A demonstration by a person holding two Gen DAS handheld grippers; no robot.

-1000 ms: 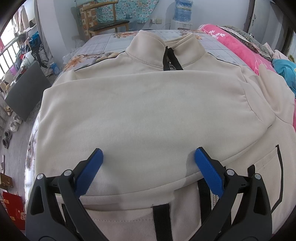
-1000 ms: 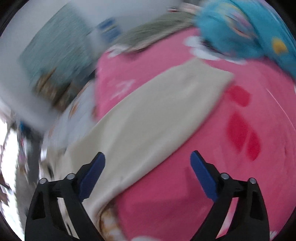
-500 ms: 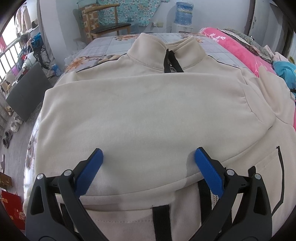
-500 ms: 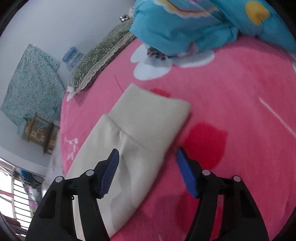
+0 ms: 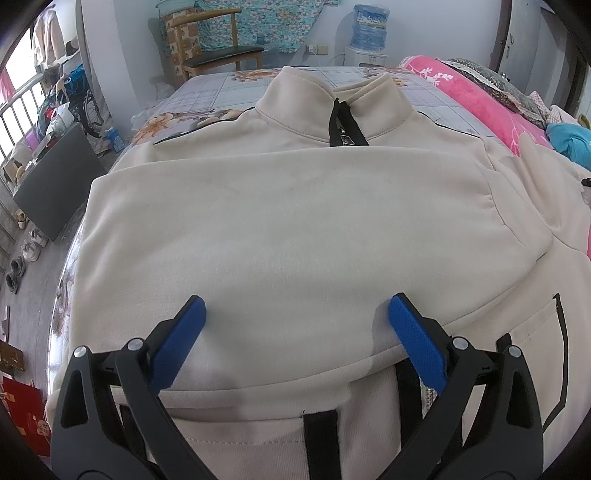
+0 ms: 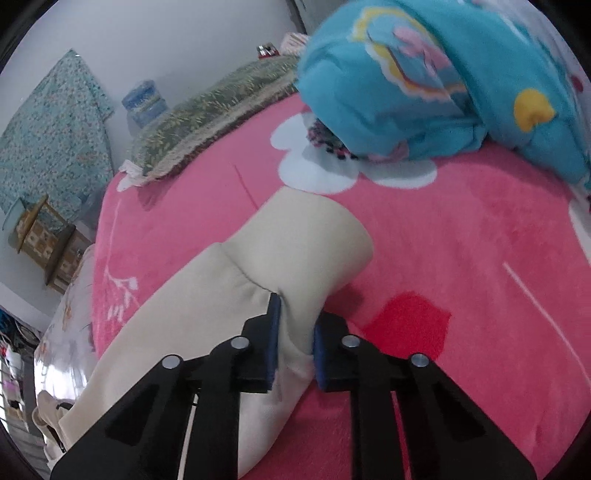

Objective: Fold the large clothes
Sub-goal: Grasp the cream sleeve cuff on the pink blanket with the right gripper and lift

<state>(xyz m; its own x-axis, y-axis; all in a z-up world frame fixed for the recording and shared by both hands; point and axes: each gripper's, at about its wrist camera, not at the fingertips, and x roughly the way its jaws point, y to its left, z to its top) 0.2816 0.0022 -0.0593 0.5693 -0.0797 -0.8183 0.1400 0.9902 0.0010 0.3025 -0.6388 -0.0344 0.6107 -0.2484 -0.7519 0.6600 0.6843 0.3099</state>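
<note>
A cream zip-neck jacket (image 5: 295,221) lies spread on the bed, collar at the far end, one sleeve folded across its chest. My left gripper (image 5: 295,314) hovers open just above the folded sleeve, with nothing between its blue pads. In the right wrist view the jacket's other sleeve (image 6: 207,306) stretches out over a pink blanket (image 6: 461,258), ending in a ribbed cuff (image 6: 314,240). My right gripper (image 6: 295,328) is closing on the sleeve at the cuff seam, and its blue pads pinch the bunched fabric between them.
A crumpled blue blanket (image 6: 443,74) and a green patterned pillow (image 6: 214,118) lie beyond the cuff. A wooden chair (image 5: 218,48) and a water dispenser (image 5: 367,33) stand by the far wall. Shoes (image 5: 22,258) and a dark board (image 5: 55,184) are on the floor left of the bed.
My right gripper swung along the sleeve to its cuff and closed from wide open onto the fabric. The left gripper and the jacket body stayed put.
</note>
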